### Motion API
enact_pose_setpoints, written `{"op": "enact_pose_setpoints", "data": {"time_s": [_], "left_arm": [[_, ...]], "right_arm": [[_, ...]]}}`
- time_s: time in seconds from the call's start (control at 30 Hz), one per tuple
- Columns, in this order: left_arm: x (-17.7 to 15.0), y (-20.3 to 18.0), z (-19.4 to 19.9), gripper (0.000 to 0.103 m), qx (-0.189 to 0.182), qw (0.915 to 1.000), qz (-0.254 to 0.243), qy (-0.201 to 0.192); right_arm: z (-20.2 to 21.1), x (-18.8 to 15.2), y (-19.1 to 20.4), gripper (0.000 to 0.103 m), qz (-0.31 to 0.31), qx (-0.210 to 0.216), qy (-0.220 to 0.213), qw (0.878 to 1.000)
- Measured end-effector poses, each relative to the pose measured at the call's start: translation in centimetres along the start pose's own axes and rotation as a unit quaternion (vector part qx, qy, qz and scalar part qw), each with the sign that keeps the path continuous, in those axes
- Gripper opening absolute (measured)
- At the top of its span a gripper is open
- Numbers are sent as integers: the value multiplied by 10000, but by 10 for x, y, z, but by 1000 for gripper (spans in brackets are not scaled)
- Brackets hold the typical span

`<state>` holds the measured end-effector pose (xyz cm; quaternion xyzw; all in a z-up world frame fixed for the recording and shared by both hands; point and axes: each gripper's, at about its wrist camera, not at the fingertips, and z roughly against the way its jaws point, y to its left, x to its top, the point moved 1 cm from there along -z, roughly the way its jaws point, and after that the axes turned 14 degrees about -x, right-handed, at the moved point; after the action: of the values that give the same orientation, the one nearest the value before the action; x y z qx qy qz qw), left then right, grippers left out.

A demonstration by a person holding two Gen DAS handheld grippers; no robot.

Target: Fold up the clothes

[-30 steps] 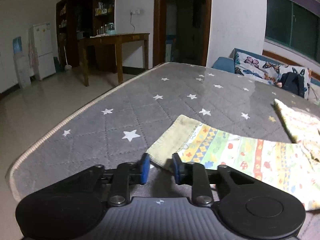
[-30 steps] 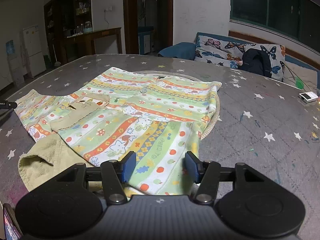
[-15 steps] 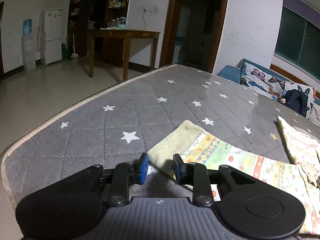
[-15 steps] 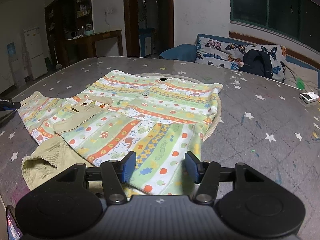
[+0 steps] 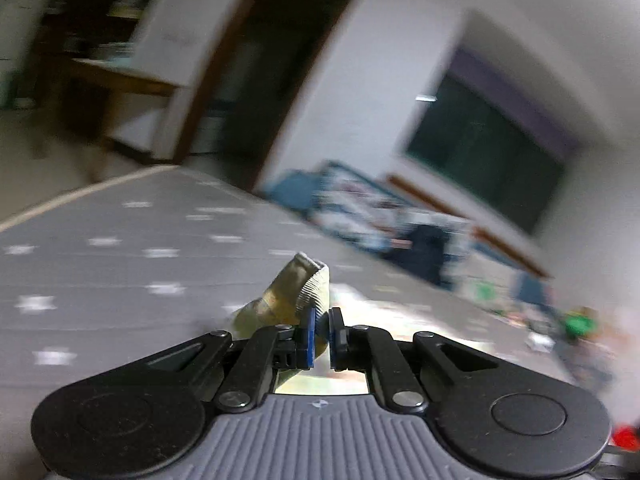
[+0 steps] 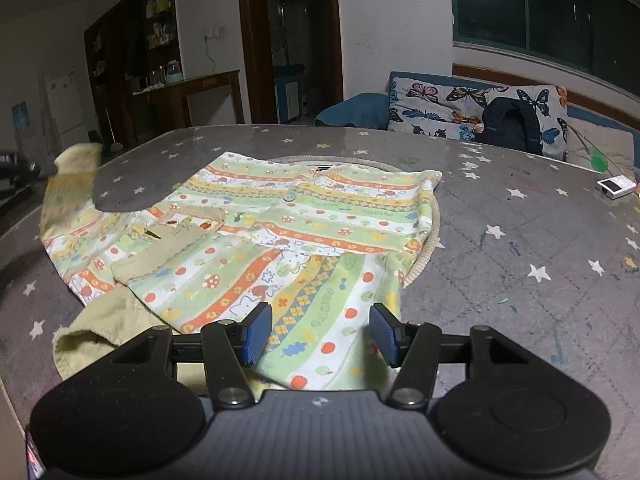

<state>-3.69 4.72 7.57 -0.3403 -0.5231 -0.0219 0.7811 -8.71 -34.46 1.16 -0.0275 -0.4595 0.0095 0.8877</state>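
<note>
A child's patterned shirt [image 6: 304,216] with green, orange and yellow stripes lies spread on the grey star mattress [image 6: 520,232]. My left gripper [image 5: 320,336] is shut on the yellowish ribbed cuff [image 5: 304,292] of one sleeve and holds it raised off the mattress; the left wrist view is blurred. In the right wrist view that sleeve [image 6: 68,184] rises at the far left. My right gripper [image 6: 320,332] is open, just above the shirt's near hem, and holds nothing.
A butterfly-print cushion [image 6: 452,108] and a dark bag [image 6: 508,124] lie at the mattress's far side. A small white device [image 6: 616,186] sits at the far right. A wooden table [image 6: 188,96] and a doorway [image 6: 288,40] stand beyond.
My left gripper closed on the sleeve cuff and lifted it, swinging right. The sleeve now hangs raised off the mattress. My right gripper stayed open over the hem.
</note>
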Motion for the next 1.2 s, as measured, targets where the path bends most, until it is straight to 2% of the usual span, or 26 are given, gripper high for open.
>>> {"op": "enact_pose_setpoints", "data": {"time_s": [0.1,0.2,0.27,0.33,0.43,0.53,0.6,0.73,0.83,0.9,0.97,1.03,1.1,1.13,1.2], "left_arm": [[-6,-44,-22,7,-904,9958,-81,127],[-21,-86,-44,7,-1680,9852,-232,245],[-37,-105,-57,8,-1971,9786,-411,419],[-55,-123,-65,11,-2024,9736,-756,729],[-81,-138,-66,16,-1981,9644,-1351,1115],[-92,-131,-53,23,-1816,9617,-1614,1270],[-89,-117,-42,23,-1661,9642,-1647,1247],[-77,-86,-34,24,-911,9733,-1728,1205],[-70,-67,-30,24,-495,9761,-1687,1275],[-68,-59,-25,24,-361,9772,-1679,1249],[-66,-53,-19,24,-318,9790,-1622,1197],[-66,-50,-16,25,-296,9793,-1607,1198],[-67,-49,-14,25,-283,9787,-1621,1231],[-67,-48,-15,25,-272,9780,-1646,1253],[-68,-47,-22,25,-265,9770,-1685,1279]], "right_arm": [[3,1,-1,55,-75,55,-30,10000],[5,2,-4,55,-159,90,-35,9998],[6,3,-6,55,-218,110,-33,9997],[7,3,-8,55,-277,130,-30,9995],[8,4,-11,53,-365,160,-27,9992],[9,5,-14,49,-460,209,-9,9987],[6,6,-13,49,-563,356,87,9977],[-1,9,-9,48,-742,633,270,9949],[-8,10,2,48,-614,663,348,9953],[-16,11,8,46,-548,647,419,9955],[-24,12,14,39,-507,639,506,9954],[-28,11,19,36,-473,634,559,9953],[-30,12,24,23,-383,588,550,9960],[-30,13,26,11,-332,561,568,9963],[-27,20,29,7,-212,495,439,9976]]}}
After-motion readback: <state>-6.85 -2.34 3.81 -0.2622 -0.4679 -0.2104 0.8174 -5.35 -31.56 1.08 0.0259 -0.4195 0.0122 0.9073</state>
